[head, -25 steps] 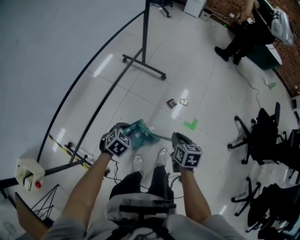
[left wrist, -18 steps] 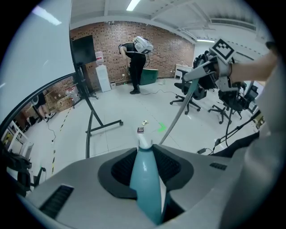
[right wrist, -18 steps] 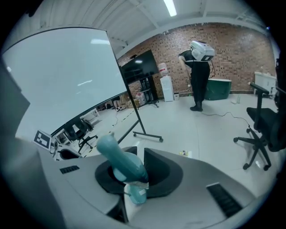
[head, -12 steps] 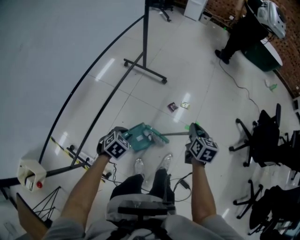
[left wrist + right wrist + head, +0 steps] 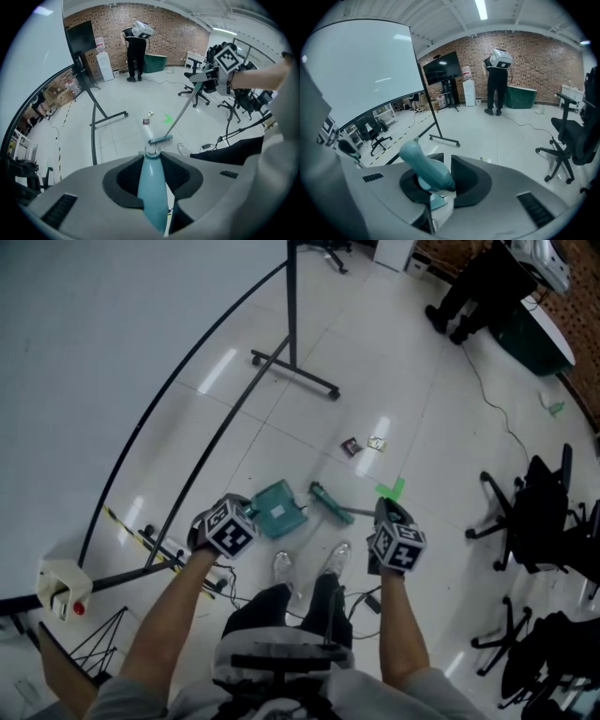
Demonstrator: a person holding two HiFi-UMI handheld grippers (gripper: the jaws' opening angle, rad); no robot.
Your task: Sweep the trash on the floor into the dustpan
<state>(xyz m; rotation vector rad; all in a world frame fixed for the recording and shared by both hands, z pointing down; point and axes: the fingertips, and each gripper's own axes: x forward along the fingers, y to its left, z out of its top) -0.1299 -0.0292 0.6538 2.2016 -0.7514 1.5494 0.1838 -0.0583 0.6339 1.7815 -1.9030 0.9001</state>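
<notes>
My left gripper (image 5: 225,526) is shut on the teal handle of the dustpan (image 5: 278,508), which rests on the floor just ahead of my feet. That handle (image 5: 152,187) runs straight out between the jaws in the left gripper view. My right gripper (image 5: 396,540) is shut on the teal grip (image 5: 426,171) of the broom. The broom's head (image 5: 330,502) sits on the floor right of the dustpan, apart from it. Two small pieces of trash (image 5: 351,446) (image 5: 377,442) lie farther out on the white floor. They show again as trash (image 5: 146,121) beyond the broom head (image 5: 160,139).
A green tape mark (image 5: 389,489) is on the floor near the broom. A black stand on wheels (image 5: 292,371) rises at the back left, with a whiteboard frame along the left. Office chairs (image 5: 534,512) crowd the right. A person (image 5: 469,296) stands far back. Cables lie by my shoes (image 5: 337,559).
The right gripper swung to the right and the broom head came off the dustpan, out to its right. The left gripper and dustpan shifted only slightly.
</notes>
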